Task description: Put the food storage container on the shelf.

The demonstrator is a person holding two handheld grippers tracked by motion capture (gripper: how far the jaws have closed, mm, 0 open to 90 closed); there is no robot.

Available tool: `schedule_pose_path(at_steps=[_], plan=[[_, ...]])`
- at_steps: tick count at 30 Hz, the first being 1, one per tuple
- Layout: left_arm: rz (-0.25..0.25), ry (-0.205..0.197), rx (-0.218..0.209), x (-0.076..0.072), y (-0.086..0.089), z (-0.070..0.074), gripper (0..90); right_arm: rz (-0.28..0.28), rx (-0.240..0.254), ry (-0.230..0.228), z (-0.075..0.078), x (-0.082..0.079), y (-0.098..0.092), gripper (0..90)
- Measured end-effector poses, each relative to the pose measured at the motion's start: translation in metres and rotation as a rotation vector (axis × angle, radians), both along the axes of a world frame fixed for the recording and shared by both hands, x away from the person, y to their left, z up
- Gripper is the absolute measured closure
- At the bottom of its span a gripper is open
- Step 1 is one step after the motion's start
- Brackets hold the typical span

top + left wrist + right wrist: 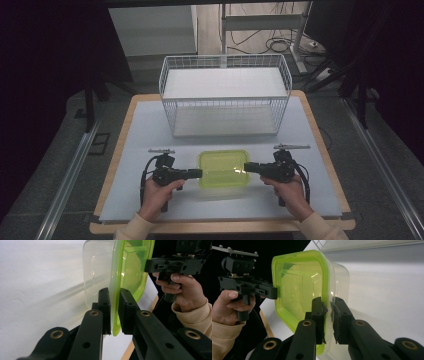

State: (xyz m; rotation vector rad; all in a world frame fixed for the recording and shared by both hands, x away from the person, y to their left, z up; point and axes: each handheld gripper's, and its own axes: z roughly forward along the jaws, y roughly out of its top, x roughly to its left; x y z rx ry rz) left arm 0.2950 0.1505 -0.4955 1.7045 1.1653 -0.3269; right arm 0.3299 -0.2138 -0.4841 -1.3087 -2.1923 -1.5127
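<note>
1. My left claw [198, 173] sits at the left short edge of the green-lidded container [223, 168], clamped on the lid's rim; in the left gripper view its 2 jaws pinch the green rim [115, 315] between them.
2. The container rests on the bench [150, 130], in front of the white wire basket [225, 95] and apart from it, midway between my 2 hands.
3. In both gripper views I see a clear tub under a translucent green lid [299, 290], and nothing visible inside.
4. My right claw [248, 168] sits at the container's right short edge, closed on the rim; in the right gripper view the jaws stand either side of the lid's edge [325, 285], pads pressed to it.
5. Each gripper view shows the other hand gripping its tool beyond the container.
</note>
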Motion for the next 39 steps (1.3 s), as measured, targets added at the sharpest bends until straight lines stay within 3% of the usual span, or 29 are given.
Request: schedule_pose_path(at_steps=[23,39], plan=[[0.007,-0.037,-0.007,-0.001,0.003,0.015,81.9,0.009,0.009,-0.019,0.014,0.003,0.002,80.6],[0.012,-0.075,-0.004,0.006,0.006,0.041,82.0,0.014,-0.004,-0.071,0.043,0.010,0.006,80.6]])
